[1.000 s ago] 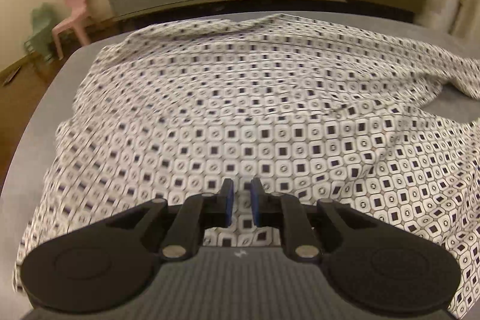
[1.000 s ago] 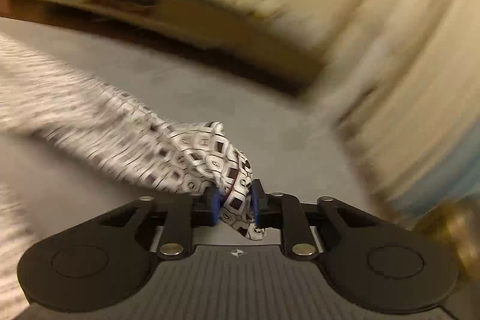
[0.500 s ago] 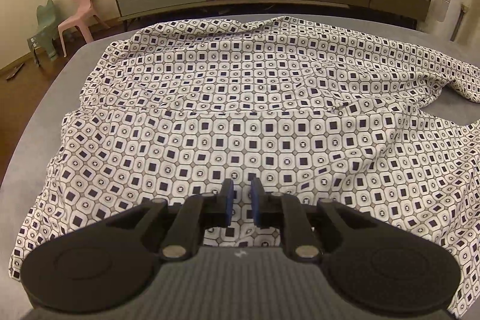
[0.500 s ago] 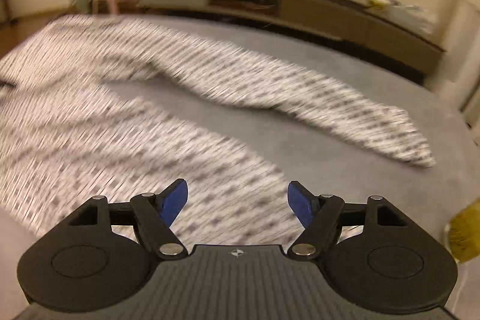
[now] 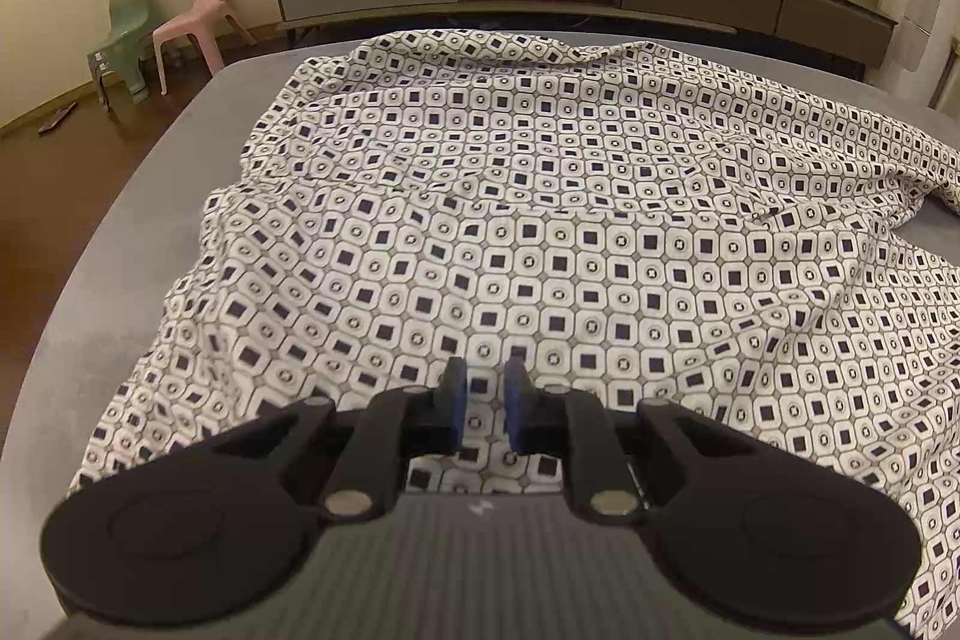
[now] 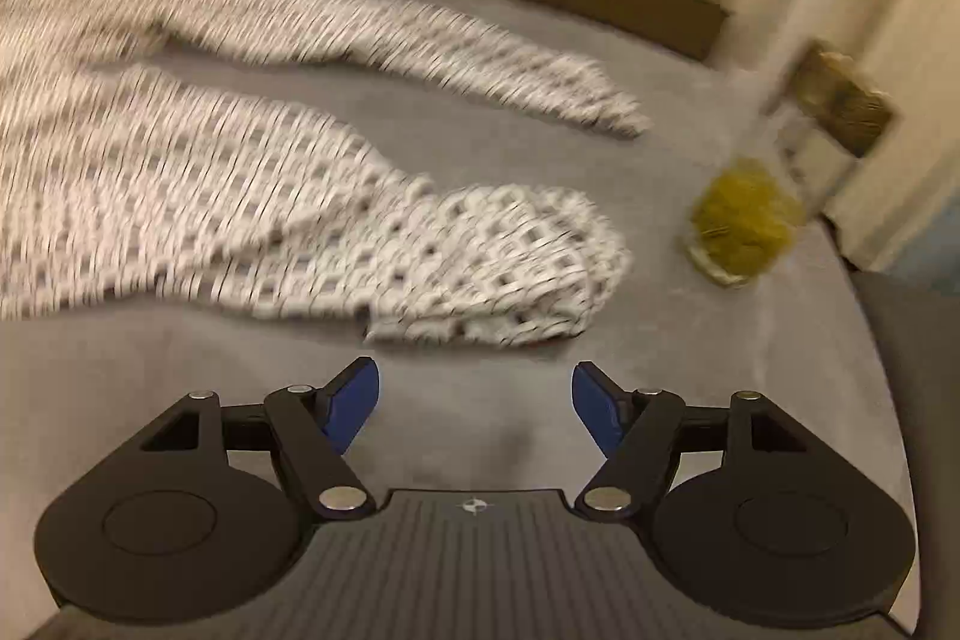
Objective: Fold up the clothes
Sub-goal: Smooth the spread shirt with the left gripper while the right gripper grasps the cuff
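Nearest, the left tongs (image 5: 480, 403) are pinched almost shut on the near hem of the patterned shirt (image 5: 570, 232), while the right tongs (image 6: 474, 403) have just been opening and now stand wide with nothing between them, above bare grey bed (image 6: 480, 370). The shirt lies spread over the bed, one sleeve (image 6: 510, 268) bunched at twelve o'clock of the right tongs, another trailing further off. By my reading only spreading is done; every fold remains
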`<state>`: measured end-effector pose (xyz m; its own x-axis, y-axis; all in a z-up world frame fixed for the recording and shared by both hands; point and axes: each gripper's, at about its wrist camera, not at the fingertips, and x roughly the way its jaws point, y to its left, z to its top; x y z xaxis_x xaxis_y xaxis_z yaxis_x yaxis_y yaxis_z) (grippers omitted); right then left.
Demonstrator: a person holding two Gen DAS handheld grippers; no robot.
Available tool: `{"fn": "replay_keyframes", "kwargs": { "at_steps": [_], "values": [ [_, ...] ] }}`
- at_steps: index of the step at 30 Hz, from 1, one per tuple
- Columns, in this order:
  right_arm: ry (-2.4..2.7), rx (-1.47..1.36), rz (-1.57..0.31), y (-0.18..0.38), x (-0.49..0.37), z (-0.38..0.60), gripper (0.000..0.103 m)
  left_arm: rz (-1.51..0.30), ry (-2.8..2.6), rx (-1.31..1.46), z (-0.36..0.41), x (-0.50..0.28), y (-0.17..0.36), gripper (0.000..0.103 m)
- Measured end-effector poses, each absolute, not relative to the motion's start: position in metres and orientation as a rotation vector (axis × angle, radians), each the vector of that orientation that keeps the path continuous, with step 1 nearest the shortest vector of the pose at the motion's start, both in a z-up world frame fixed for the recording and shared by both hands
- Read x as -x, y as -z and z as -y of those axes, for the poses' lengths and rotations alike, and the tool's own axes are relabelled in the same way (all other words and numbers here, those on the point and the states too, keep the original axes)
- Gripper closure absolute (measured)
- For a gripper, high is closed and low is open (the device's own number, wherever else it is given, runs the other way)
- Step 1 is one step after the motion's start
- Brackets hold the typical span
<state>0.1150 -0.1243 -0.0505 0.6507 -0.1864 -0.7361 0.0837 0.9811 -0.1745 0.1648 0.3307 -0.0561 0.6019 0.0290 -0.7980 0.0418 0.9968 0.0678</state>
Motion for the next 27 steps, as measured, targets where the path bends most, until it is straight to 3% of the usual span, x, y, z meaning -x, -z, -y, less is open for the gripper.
{"fn": "replay_keyframes", "kwargs": {
  "at_steps": [2, 11, 13, 16, 18, 24, 25, 27],
  "values": [
    [0.145, 0.068, -0.787, 0.044, -0.116, 0.122, 0.021, -0.92, 0.008, -0.076, -0.334, -0.157, 0.053, 0.089],
    [0.174, -0.213, -0.788, 0.059, -0.147, 0.139, 0.02, -0.936, -0.173, -0.03, -0.399, -0.124, 0.052, 0.09],
    [0.193, -0.236, -0.815, 0.064, -0.146, 0.146, 0.02, -0.93, -0.202, -0.011, -0.416, -0.121, 0.052, 0.083],
    [0.236, -0.218, -0.833, 0.064, -0.138, 0.153, 0.021, -0.934, -0.33, -0.041, -0.431, -0.122, 0.052, 0.087],
    [0.268, -0.2, -0.819, 0.061, -0.131, 0.157, 0.02, -0.926, -0.357, -0.067, -0.428, -0.123, 0.048, 0.094],
    [0.168, -0.456, -0.737, 0.051, -0.147, 0.174, 0.02, -0.88, -0.216, -0.079, -0.382, -0.125, 0.031, 0.09],
    [0.159, -0.448, -0.757, 0.054, -0.158, 0.171, 0.022, -0.89, -0.208, -0.092, -0.376, -0.127, 0.033, 0.09],
    [0.185, -0.367, -0.823, 0.066, -0.179, 0.158, 0.052, -0.91, -0.193, -0.115, -0.365, -0.131, 0.039, 0.09]
  ]
}}
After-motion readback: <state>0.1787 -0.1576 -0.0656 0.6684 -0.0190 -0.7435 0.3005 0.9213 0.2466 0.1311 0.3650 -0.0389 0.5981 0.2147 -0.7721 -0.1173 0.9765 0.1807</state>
